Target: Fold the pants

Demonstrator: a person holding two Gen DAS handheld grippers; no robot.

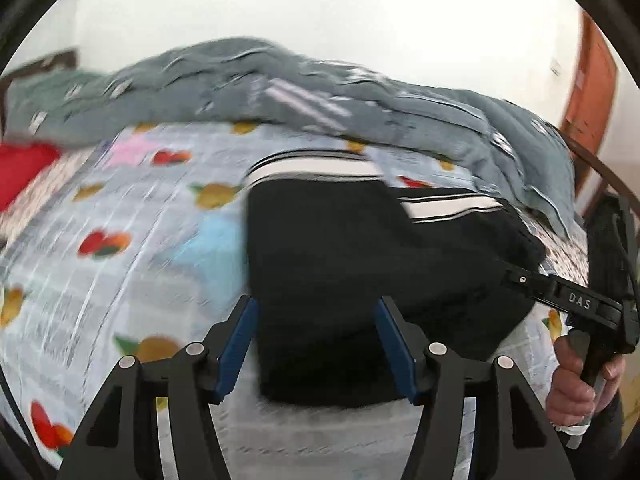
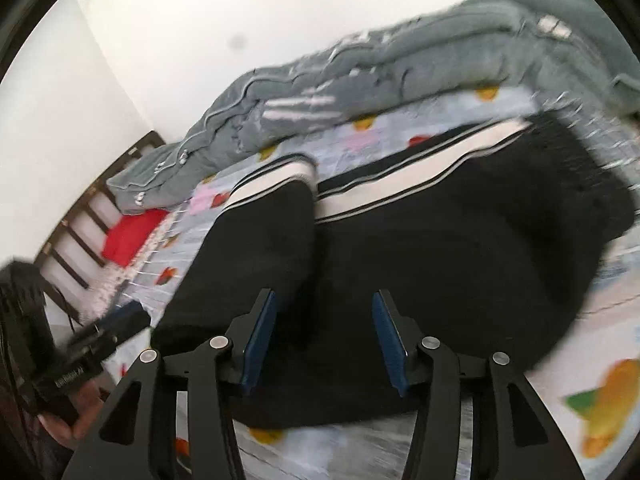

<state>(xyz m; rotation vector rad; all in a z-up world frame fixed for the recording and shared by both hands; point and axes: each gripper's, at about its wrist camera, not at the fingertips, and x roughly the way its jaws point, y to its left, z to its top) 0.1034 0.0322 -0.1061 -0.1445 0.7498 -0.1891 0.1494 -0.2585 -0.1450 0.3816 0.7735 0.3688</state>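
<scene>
Black pants (image 1: 360, 264) with a white side stripe edged in black (image 1: 316, 168) lie folded on the fruit-print bed sheet (image 1: 120, 216). They also show in the right wrist view (image 2: 440, 264), with one part folded over the other. My left gripper (image 1: 316, 340) is open, hovering over the pants' near edge, holding nothing. My right gripper (image 2: 324, 336) is open above the pants, empty. The right gripper shows at the pants' right edge in the left wrist view (image 1: 516, 276). The left gripper shows at the lower left of the right wrist view (image 2: 116, 320).
A crumpled grey quilt (image 1: 280, 88) lies along the far side of the bed by the white wall. A red cloth (image 1: 24, 168) lies at the left. A dark slatted bed frame (image 2: 80, 224) stands at the bed's end. An orange door (image 1: 592, 80) is at the right.
</scene>
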